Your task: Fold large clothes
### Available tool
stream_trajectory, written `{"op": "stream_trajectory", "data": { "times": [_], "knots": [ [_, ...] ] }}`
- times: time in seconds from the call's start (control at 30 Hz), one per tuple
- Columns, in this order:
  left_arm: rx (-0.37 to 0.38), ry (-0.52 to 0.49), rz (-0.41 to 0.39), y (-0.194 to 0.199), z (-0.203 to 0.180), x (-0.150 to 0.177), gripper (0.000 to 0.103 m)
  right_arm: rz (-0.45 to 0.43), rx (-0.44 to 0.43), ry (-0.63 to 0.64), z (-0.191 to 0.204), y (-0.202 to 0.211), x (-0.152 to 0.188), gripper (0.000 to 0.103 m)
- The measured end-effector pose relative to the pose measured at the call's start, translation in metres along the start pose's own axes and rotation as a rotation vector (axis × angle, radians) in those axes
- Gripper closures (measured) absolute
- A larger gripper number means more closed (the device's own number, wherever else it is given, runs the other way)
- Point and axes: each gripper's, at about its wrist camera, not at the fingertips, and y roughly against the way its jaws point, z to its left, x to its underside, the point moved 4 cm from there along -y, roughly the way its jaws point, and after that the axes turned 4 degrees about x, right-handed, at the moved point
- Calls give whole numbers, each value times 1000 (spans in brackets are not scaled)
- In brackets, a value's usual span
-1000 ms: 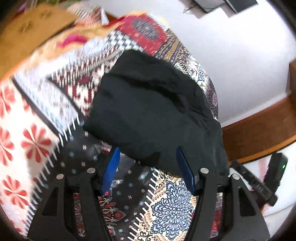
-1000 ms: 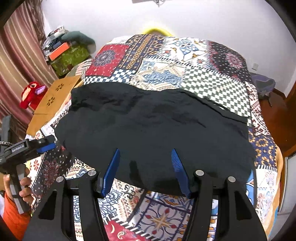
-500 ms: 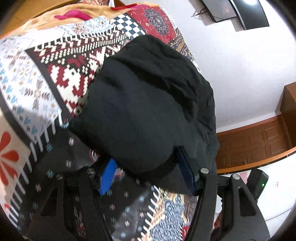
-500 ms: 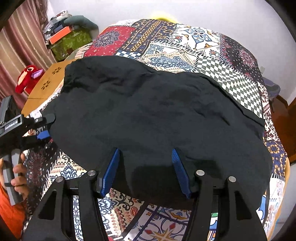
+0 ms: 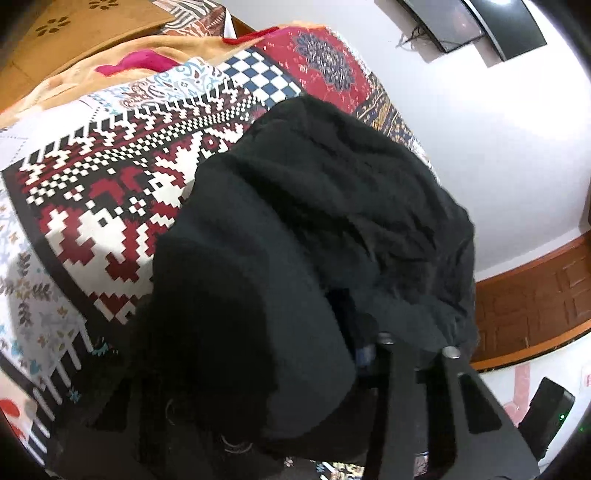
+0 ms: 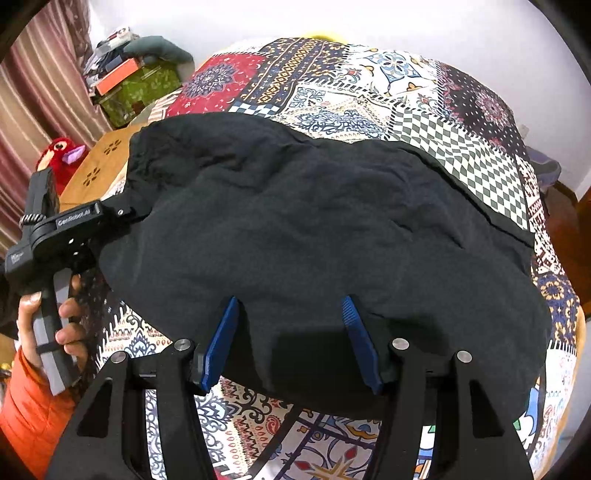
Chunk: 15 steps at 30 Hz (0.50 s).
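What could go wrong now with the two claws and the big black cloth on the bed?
1. The left claw has just been closing with the black garment bunched over it, hiding its fingers. It might pinch too little and slip, or catch the patterned bedspread too.
2. The right claw stands open around the near edge, so lifting now would probably be lopsided and wrinkle the fold.

One black garment (image 6: 314, 236) is counted on one patchwork bedspread (image 6: 369, 92). Two grippers are seen: left gripper (image 6: 122, 212), right gripper (image 6: 291, 339). One red plush toy (image 6: 59, 151) and one wall-mounted screen (image 5: 476, 26) are noted.
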Motion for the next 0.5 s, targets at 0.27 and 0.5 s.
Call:
{"op": "stream_trajectory", "data": {
  "times": [0.27,0.5],
  "knots": [
    [-47,-109,-134,52,-47,-4,76,-51,6,-28,10,25,-14,48],
    [-99,-239,-328,135,-80,-13,77,-53,-64,46,63,22,-30,48]
  ]
}}
